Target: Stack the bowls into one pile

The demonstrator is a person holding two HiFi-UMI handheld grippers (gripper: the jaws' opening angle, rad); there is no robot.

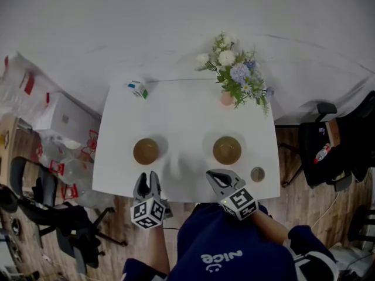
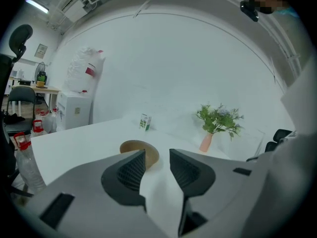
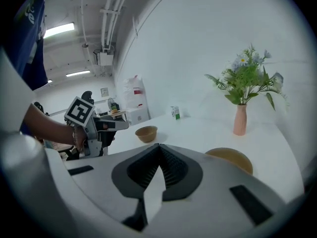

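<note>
Just ahead of my left claw point(image 1: 148, 178), jaws apart and empty, sits the left bowl point(image 1: 146, 151); just ahead of my right claw point(image 1: 214, 175), clenched on nothing, the right bowl point(image 1: 227, 150).

"What's around me?"

"You're at a white table point(image 1: 176, 116) on a wooden floor point(image 1: 76, 256), with a white backdrop point(image 1: 176, 28) hanging behind it."

"And at the sides?"

"On your left there's a black office chair point(image 1: 35, 198), a white cabinet point(image 1: 64, 119) and plastic bags point(image 1: 23, 92). On your right is another dark chair point(image 1: 337, 151). Above you, strip lights point(image 3: 59, 29) glow beside ceiling pipes point(image 3: 106, 14)."
</note>
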